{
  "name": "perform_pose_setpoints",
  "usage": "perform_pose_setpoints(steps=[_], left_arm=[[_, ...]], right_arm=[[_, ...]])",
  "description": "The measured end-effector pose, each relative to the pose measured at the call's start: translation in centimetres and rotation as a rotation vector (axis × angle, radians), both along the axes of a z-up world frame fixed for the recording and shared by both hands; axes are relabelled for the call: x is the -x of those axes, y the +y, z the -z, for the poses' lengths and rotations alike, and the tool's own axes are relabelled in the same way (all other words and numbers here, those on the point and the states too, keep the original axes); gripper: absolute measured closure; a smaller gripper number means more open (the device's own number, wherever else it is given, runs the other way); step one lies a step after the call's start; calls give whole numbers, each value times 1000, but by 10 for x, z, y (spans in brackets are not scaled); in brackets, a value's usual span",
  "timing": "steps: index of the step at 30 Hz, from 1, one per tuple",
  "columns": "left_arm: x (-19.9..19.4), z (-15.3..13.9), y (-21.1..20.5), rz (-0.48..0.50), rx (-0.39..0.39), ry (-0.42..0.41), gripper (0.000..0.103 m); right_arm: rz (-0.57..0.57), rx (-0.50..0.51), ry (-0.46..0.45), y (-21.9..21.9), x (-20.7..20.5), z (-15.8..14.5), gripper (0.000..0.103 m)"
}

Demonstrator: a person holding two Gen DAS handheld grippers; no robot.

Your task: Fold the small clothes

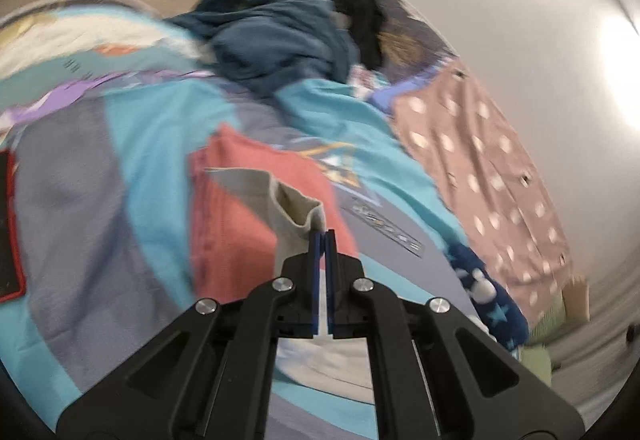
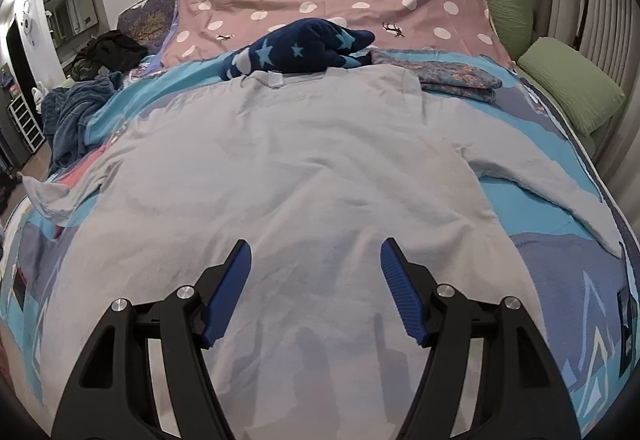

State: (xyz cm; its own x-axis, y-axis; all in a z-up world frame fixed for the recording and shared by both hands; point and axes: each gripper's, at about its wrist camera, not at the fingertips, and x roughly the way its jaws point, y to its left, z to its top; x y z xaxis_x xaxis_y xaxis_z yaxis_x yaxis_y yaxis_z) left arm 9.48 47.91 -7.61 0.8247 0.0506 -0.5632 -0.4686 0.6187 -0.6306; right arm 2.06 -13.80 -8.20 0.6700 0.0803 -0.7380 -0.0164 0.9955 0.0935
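Left gripper (image 1: 325,236): blue pads clenched on the cuff of the grey sleeve (image 1: 288,207), whose open end gapes just beyond the fingertips, lifted over a folded coral cloth (image 1: 236,199). Right gripper (image 2: 316,252): jaws released, spread wide above the lower body of the pale grey long-sleeved top (image 2: 304,159), which lies flat between and beyond the fingers on the patterned blue bedspread (image 2: 560,280). Only the right view shows the whole garment, both sleeves spread outward, with a navy star-print fleece (image 2: 304,49) past its collar. The left view is motion-blurred. Fabric is soft, lightly creased; pads are ribbed.
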Motion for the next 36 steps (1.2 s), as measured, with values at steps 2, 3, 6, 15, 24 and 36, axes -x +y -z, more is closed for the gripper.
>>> perform_pose_setpoints(steps=[2, 3, 6, 15, 24, 36], left_arm=[[-20, -18, -24, 71, -16, -26, 101], [-29, -26, -36, 105, -27, -38, 101], [-65, -62, -104, 290, -92, -95, 101], [-111, -77, -374, 927, -173, -153, 101], [-92, -15, -429, 1014, -321, 21, 69], [-67, 15, -430, 1054, -568, 110, 46]], right_arm=[[9, -21, -7, -3, 0, -2, 34], [12, -26, -15, -4, 1, -3, 34], [11, -26, -24, -6, 4, -4, 34], [88, -49, -16, -36, 8, -1, 34], [93, -104, 32, -69, -1, 1, 33], [-196, -355, 233, -19, -137, 14, 33]])
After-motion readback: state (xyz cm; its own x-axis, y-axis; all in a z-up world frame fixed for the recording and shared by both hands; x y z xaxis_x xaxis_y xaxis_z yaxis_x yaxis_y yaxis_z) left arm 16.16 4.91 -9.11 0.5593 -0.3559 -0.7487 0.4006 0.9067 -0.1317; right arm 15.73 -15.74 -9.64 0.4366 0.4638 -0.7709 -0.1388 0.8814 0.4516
